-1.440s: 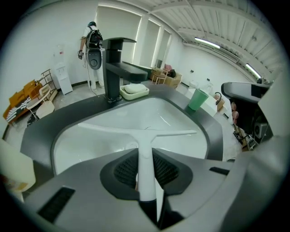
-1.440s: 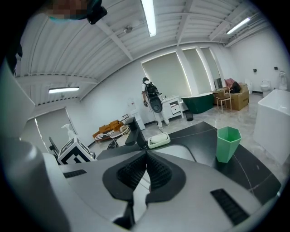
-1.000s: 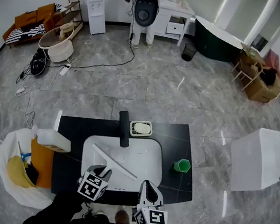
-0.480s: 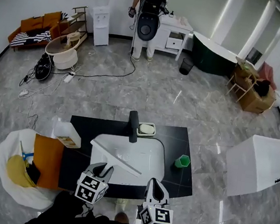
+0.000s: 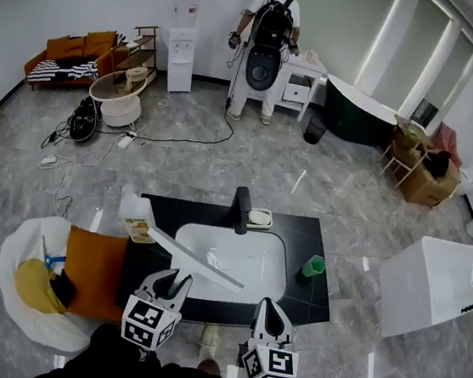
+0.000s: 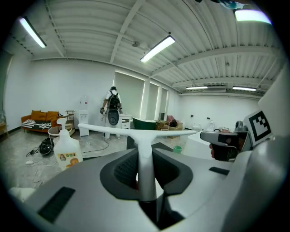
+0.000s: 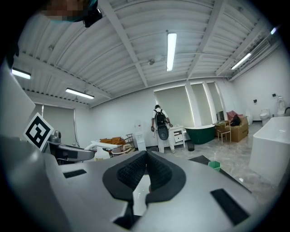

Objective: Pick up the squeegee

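Two grippers sit low in the frame: at lower left, the left gripper pinches the white squeegee by its handle, blade seemingly raised over the sink, so the pick-up looks essentially done, while the right gripper is pressed together, empty.

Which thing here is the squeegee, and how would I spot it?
Find the black counter with the white sink set in it. Over the sink's near-left side, the left tool grips the squeegee: a white T shape with a long thin blade, unlike the squat bottle beside it.
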Available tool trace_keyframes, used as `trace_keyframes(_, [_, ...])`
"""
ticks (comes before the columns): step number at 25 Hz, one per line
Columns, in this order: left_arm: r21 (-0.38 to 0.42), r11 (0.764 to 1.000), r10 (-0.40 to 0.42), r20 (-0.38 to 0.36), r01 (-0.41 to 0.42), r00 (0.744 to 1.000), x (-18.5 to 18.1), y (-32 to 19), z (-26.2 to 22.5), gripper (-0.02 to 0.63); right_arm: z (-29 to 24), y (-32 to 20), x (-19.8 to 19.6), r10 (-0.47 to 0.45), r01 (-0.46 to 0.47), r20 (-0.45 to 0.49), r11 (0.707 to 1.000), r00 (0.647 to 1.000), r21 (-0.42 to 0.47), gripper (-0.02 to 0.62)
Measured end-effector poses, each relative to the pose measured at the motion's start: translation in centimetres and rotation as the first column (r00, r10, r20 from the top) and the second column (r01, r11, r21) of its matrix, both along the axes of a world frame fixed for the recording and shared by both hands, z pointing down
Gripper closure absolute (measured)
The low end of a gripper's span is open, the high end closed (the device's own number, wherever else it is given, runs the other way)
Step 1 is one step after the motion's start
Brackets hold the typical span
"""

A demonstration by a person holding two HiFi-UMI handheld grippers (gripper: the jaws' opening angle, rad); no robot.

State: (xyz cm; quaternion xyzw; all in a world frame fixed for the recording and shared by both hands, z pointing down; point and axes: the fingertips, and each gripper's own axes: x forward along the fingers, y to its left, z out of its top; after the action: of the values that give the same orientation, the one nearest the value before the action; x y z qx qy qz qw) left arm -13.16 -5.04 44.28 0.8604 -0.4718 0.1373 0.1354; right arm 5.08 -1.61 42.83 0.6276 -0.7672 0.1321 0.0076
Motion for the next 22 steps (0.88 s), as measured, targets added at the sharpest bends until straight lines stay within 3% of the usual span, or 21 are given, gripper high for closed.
trace_keyframes(13, [0.087,0.993,-0.078,0.001,0.078,0.997,-6.6,9.7,-3.0,0.526,-1.8,7.3,-4.9,-0.054,0.056,-0.051,0.997,0.997,0.047,0.578])
trace_keyframes(22, [0.106,0.989,-0.106,-0.004,0.106,0.994,-7.0,11.7,-3.8,0.526,-2.2,8.9,-5.3,-0.08,0.083,-0.046,0.995,0.996,0.059,0.578])
